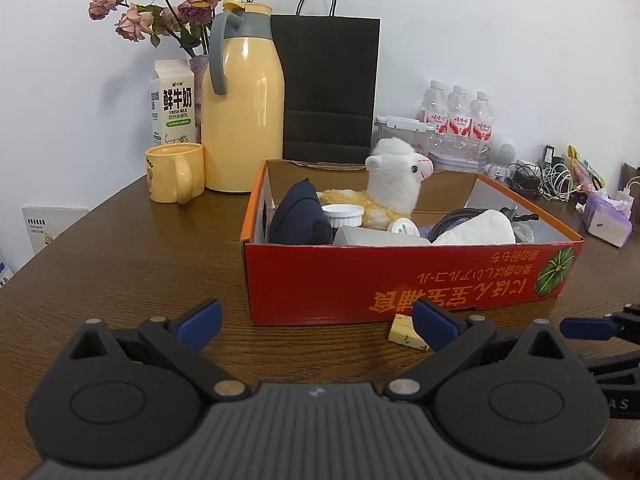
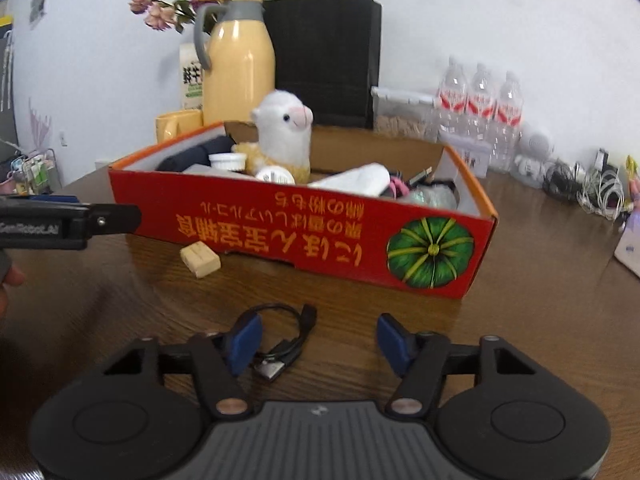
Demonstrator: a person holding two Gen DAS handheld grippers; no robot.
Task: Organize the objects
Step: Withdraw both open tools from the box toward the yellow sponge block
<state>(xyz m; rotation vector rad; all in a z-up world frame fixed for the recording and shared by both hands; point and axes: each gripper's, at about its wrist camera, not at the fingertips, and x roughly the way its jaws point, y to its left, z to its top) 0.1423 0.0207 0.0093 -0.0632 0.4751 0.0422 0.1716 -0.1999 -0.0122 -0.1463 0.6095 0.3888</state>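
Two grippers hang low over the wooden table [image 1: 120, 264], and we see both with fingers spread wide and holding nothing. Past our left gripper [image 1: 316, 324], the red cardboard box [image 1: 400, 276] sits at twelve o'clock, already carrying a plush alpaca [image 1: 394, 180], a dark pouch [image 1: 298, 220] and a white ramekin [image 1: 343, 215]. A small beige eraser [image 1: 406, 331] lies on the table touching the box's near wall, at one o'clock, just beside that gripper's right finger. By our right gripper [image 2: 318, 338], a coiled black USB cable [image 2: 286, 340] rests at eleven o'clock against the left finger. A yellow thermos [image 1: 242, 120] and mug [image 1: 176, 172] stand behind the box.
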